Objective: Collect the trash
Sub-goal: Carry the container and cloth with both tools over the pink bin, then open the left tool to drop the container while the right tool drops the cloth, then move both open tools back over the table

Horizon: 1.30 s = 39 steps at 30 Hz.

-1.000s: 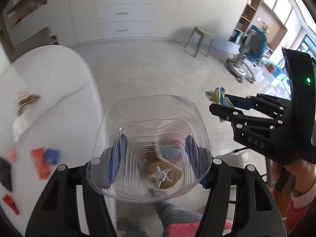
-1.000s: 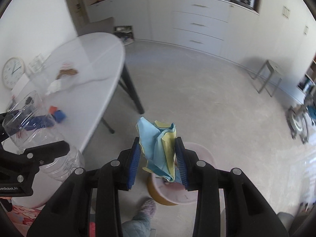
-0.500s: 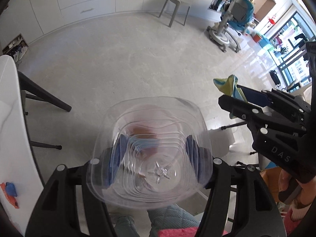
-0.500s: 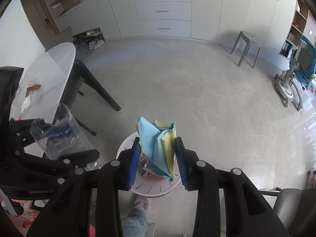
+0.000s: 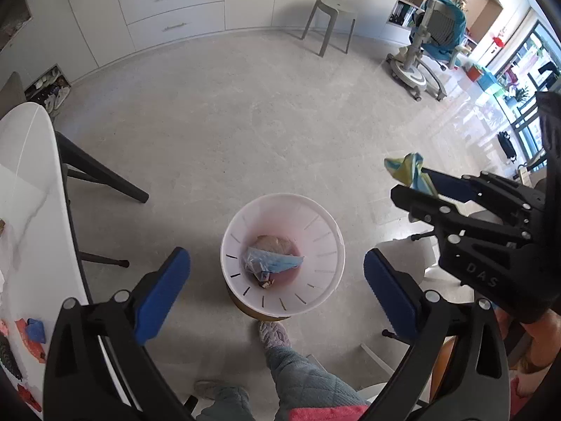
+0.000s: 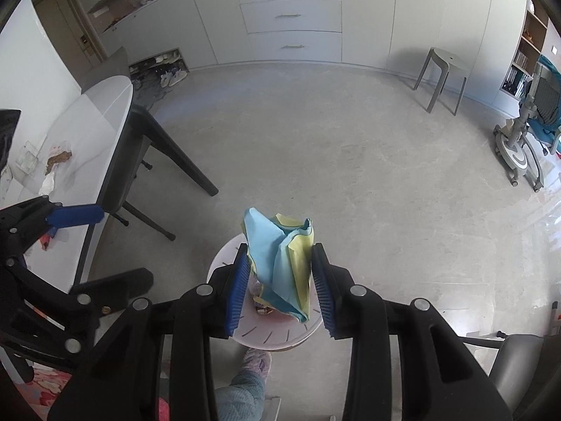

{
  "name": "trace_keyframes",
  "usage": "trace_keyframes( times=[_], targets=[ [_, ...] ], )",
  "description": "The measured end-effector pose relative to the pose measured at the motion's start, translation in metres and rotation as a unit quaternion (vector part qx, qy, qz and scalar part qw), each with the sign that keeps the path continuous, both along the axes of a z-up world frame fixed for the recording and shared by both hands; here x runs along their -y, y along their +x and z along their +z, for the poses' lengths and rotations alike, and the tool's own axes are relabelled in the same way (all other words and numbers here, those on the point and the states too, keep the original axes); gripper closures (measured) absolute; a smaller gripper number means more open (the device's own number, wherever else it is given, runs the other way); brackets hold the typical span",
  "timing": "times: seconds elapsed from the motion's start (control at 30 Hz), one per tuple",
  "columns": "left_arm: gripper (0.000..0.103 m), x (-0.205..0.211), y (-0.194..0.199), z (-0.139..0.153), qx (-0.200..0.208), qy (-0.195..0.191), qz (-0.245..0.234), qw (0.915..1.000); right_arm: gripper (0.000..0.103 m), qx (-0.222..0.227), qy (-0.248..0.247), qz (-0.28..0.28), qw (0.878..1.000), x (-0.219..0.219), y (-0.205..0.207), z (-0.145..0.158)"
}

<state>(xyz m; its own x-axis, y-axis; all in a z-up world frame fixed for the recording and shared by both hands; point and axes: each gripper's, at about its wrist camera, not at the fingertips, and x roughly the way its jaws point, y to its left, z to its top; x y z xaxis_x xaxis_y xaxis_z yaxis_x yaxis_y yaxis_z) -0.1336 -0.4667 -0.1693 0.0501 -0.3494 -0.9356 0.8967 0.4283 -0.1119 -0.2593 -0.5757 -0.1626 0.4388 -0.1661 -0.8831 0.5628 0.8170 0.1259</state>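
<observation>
Grey floor point(image 5: 245, 112) held a white bin point(image 5: 322, 245) at six o'clock. Left gripper point(image 5: 277, 280) was opening, nothing between its jaws; right gripper point(image 6: 280, 287) clamped a blue-yellow wrapper point(image 6: 280, 256).

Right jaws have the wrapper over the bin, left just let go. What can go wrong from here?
1. The blue-and-yellow wrapper is light and crumpled; in the left wrist view the right gripper sits off to one side of the white bin, so a release now may miss.
2. The left gripper, jaws opening and empty, hangs near the rim.
3. A slippered foot touches the bin's base; a nudge might shift it.
</observation>
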Motion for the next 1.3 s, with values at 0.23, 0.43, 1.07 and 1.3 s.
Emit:
trace_keyframes(
  times=[0.23, 0.43, 1.07, 1.3],
  targets=[
    [0.008, -0.02, 0.01, 0.01, 0.017, -0.005, 0.014, 0.9997, 0.065, -0.012, 0.026, 0.026, 0.999, -0.012, 0.021, -0.022],
    [0.008, -0.044, 0.022, 0.019, 0.015, -0.011, 0.042, 0.999, 0.018, -0.044, 0.016, 0.024, 0.999, -0.022, 0.037, -0.041],
    [0.008, -0.114, 0.044, 0.052, 0.027, -0.048, 0.095, 0.9939, 0.003, -0.018, -0.031, -0.003, 0.999, -0.062, 0.062, 0.015],
    [0.008, -0.202, 0.062, 0.075, 0.048, -0.069, 0.157, 0.984, 0.003, 0.038, -0.041, 0.056, 0.997, -0.13, 0.101, 0.057]
  ],
)
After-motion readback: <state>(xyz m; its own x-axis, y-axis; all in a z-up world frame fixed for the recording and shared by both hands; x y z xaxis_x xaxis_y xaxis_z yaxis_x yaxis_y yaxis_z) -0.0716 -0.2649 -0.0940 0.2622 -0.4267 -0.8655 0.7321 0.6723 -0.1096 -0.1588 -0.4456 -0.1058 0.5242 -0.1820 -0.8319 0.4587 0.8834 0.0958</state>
